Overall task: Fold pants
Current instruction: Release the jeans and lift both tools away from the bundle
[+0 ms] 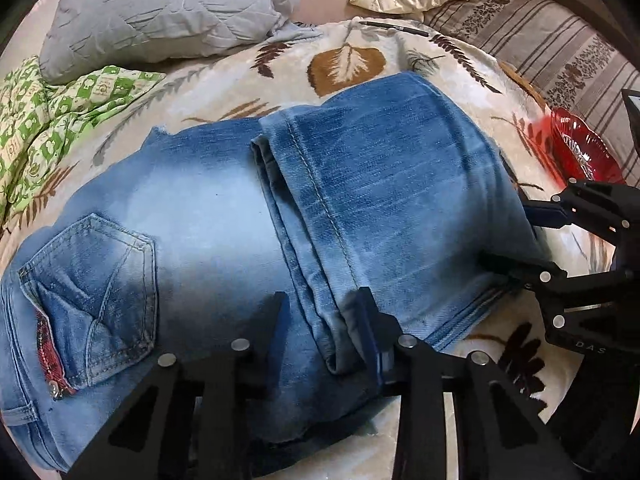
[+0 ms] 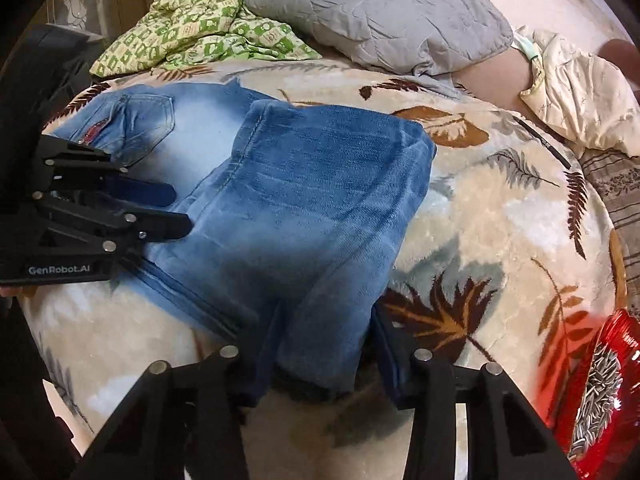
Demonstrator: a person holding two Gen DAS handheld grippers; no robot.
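The jeans (image 1: 224, 216) lie on the bed's leaf-print blanket (image 1: 344, 60), legs already folded back over the seat, so I judge at least one more fold is left. The left gripper (image 1: 326, 312) straddles the hem edge and the right gripper (image 2: 324, 344) the near corner of the folded part, both partly open, pads not pressing. A red bowl (image 2: 600, 392) of seeds sits near right, a pen (image 1: 394, 28) far, neither blocking.

Folded jeans (image 2: 304, 208) lie on a leaf-print blanket (image 2: 500, 240), their near edge between the right claw's (image 2: 324, 344) parted fingers
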